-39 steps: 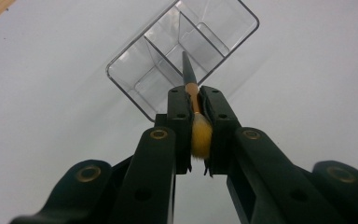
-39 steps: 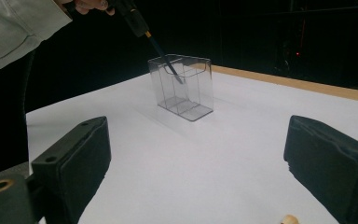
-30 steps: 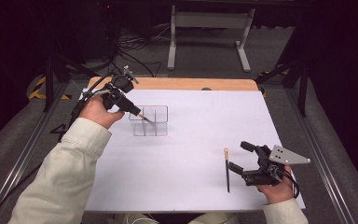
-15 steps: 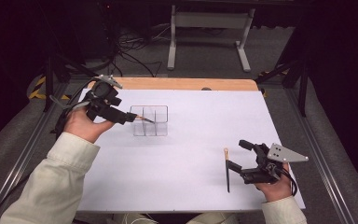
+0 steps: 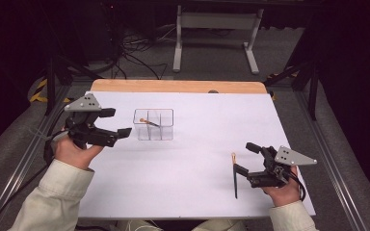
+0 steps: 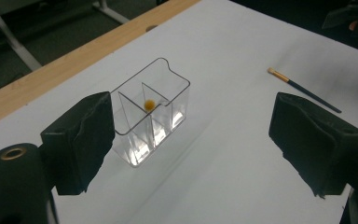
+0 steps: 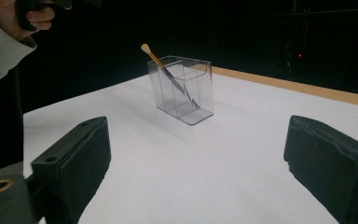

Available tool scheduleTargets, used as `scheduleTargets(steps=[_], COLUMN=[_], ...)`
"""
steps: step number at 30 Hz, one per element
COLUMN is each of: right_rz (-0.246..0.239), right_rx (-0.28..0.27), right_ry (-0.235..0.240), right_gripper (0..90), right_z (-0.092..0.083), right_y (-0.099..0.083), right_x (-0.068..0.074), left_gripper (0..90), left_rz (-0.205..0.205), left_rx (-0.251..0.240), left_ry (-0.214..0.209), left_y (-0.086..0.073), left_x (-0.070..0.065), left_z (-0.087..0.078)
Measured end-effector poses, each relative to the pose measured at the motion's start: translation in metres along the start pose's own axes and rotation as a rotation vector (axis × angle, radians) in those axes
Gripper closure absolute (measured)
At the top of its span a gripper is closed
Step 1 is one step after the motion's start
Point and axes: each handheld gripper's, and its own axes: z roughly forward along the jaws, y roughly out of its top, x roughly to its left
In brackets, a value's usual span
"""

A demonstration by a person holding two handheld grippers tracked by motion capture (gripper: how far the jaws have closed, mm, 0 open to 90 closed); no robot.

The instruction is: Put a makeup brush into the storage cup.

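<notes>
Now my left gripper (image 5: 120, 122) has just been opening its jaws, with nothing between them, and it sits just left of the clear box (image 5: 153, 124). One brush (image 5: 149, 122) leans inside the box, tip up. My right gripper (image 5: 245, 157) is open too and holds nothing, and the other brush (image 5: 234, 174) lies flat on the white table (image 5: 197, 192) right beside it.

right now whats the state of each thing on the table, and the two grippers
clear organizer: upright on the white mat.
brush in organizer: leaning, bristle end up, let go.
brush on mat: lying flat, untouched, beside right gripper.
left gripper: jaws open, just been opening, nothing between them.
right gripper: jaws open, empty.
</notes>
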Motion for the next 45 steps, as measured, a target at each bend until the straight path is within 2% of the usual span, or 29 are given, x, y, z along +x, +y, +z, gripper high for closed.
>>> scheduleTargets(steps=[3, 9, 14, 16, 21, 23, 25, 27, 32, 35, 40, 45], right_rz=[0.005, 0.004, -0.002, -0.001, -0.001, -0.001, -0.003, -0.006, -0.015, -0.018, -0.020, -0.024], right_rx=[-0.005, -0.003, -0.010, -0.010, -0.008, -0.006, -0.005, -0.002, 0.007, 0.008, 0.014, 0.031], right_ry=[0.002, -0.006, -0.011, -0.013, -0.019, -0.023, -0.027, -0.031, -0.042, -0.046, -0.052, -0.056], right_gripper=[7.7, 7.7, 7.7, 7.7, 7.7, 7.7, 7.8, 7.9, 7.9, 7.9, 7.7, 7.5], right_z=[0.000, 0.000, 0.000, 0.000, -0.001, -0.001, -0.001, -0.001, -0.001, -0.001, -0.001, -0.001], right_y=[0.001, 0.002, 0.004, 0.004, 0.005, 0.005, 0.005, 0.006, 0.006, 0.007, 0.006, 0.007], right_x=[0.000, -0.001, -0.002, -0.003, -0.004, -0.005, -0.006, -0.006, -0.006, -0.006, -0.007, -0.006], left_gripper=[13.8, 13.7, 13.6, 13.4, 12.4, 11.7, 11.6, 11.3, 9.4, 8.7, 7.3, 6.7], left_rz=[-0.004, -0.012, -0.020, -0.022, -0.040, -0.051, -0.066, -0.065, -0.047, -0.040, -0.068, -0.080], left_rx=[-0.052, -0.155, -0.219, -0.226, -0.310, -0.334, -0.328, -0.325, -0.364, -0.378, -0.400, -0.391], left_ry=[-0.008, 0.008, 0.003, 0.004, 0.048, 0.044, 0.052, 0.057, 0.056, 0.070, 0.056, 0.047], left_y=[-0.012, -0.033, -0.056, -0.059, -0.085, -0.093, -0.098, -0.101, -0.111, -0.115, -0.125, -0.132], left_x=[-0.003, -0.005, -0.004, -0.004, -0.005, -0.005, -0.004, -0.004, -0.004, -0.004, 0.000, 0.002], left_z=[-0.002, -0.005, -0.007, -0.007, -0.010, -0.010, -0.008, -0.006, -0.003, -0.001, 0.003, 0.009])
